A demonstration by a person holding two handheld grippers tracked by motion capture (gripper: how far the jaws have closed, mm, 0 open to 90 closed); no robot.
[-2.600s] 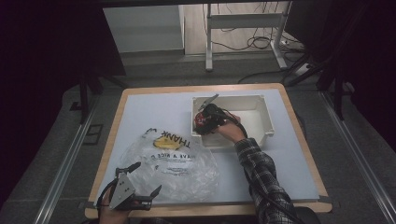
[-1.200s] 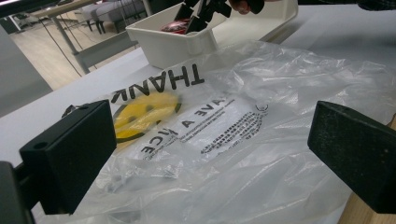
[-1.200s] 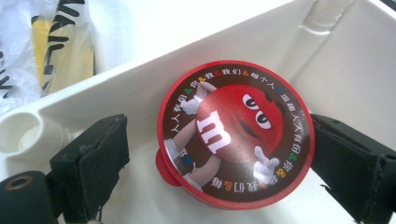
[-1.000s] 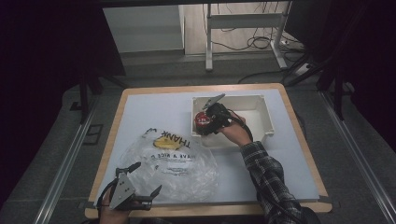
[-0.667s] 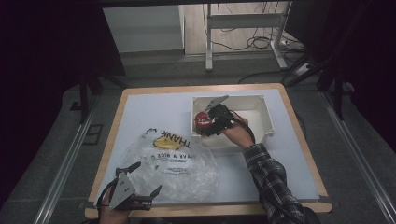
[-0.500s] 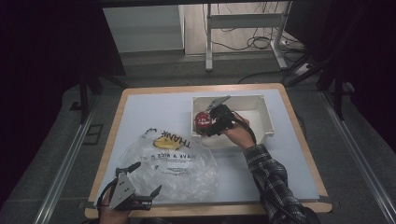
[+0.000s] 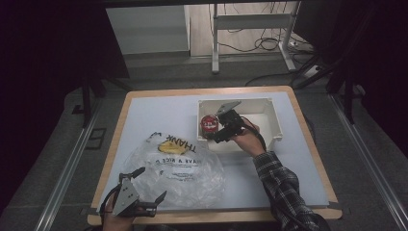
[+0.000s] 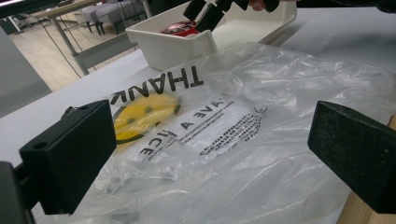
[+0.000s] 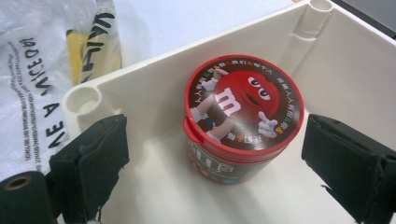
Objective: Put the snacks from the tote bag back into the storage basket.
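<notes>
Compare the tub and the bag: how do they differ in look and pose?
The tub is a small, rigid, round container with a red lid, while the bag is thin, clear, crumpled plastic with black print and a yellow face. The tub stands upright inside the white bin; the bag lies flat on the table, outside the bin. Each has open jaws by it; neither is gripped.

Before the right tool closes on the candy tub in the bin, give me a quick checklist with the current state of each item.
1. Tub upright in the bin, lid on: ok.
2. Right tool open, a pad on each side of the tub: ok.
3. Pads touching the tub: not ok, gaps on both sides.
4. Room for the left pad by the bin wall: cannot tell, it looks tight.
5. Bag flat on the table beside the bin: ok.
6. Left tool open over the bag, gripping nothing: ok.
</notes>
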